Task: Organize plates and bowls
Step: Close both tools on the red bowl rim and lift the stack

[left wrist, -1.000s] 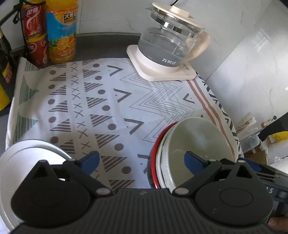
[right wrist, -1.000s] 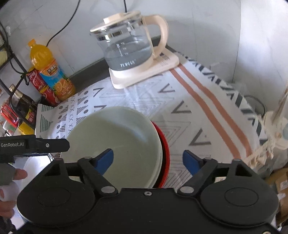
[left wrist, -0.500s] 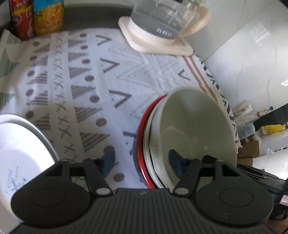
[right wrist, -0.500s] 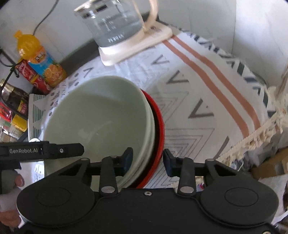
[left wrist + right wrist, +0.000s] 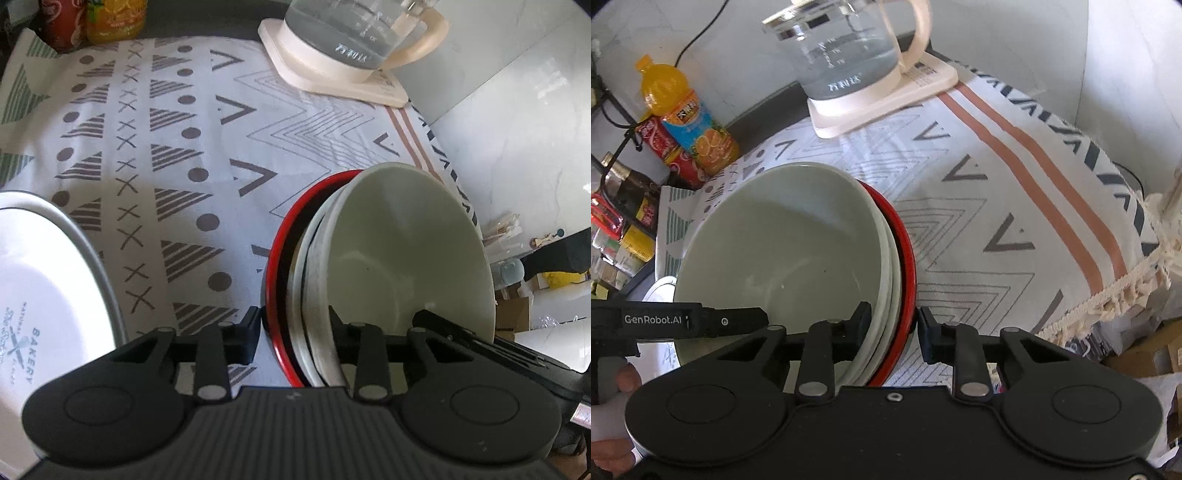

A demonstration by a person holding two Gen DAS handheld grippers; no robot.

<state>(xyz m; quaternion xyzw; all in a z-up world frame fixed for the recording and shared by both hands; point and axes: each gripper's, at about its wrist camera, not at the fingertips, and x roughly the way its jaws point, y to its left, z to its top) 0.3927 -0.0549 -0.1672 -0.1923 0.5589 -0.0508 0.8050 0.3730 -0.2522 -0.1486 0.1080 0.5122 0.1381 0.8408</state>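
A stack of bowls stands on the patterned cloth: a pale green bowl [image 5: 399, 251] on top, white bowls under it, and a red-rimmed bowl [image 5: 280, 258] at the bottom. My left gripper [image 5: 293, 326] straddles the near left rims, its jaws closing, one pad outside the red rim and one inside the green bowl. My right gripper [image 5: 894, 325] straddles the right rims of the same stack [image 5: 783, 243], jaws closing, with pads on the red rim [image 5: 905, 251] and the inner wall. A white plate [image 5: 44, 280] marked BAKERY lies to the left.
A glass kettle [image 5: 849, 55] on its cream base stands at the back of the cloth. An orange juice bottle [image 5: 687, 114] and red cans stand at the back left. The cloth's fringed edge [image 5: 1115, 295] hangs off the right side. A person's hand [image 5: 613, 384] holds the left gripper.
Both grippers have gone from wide open to closed around the stack's rims. The left one also dropped lower and nearer to the bowls.
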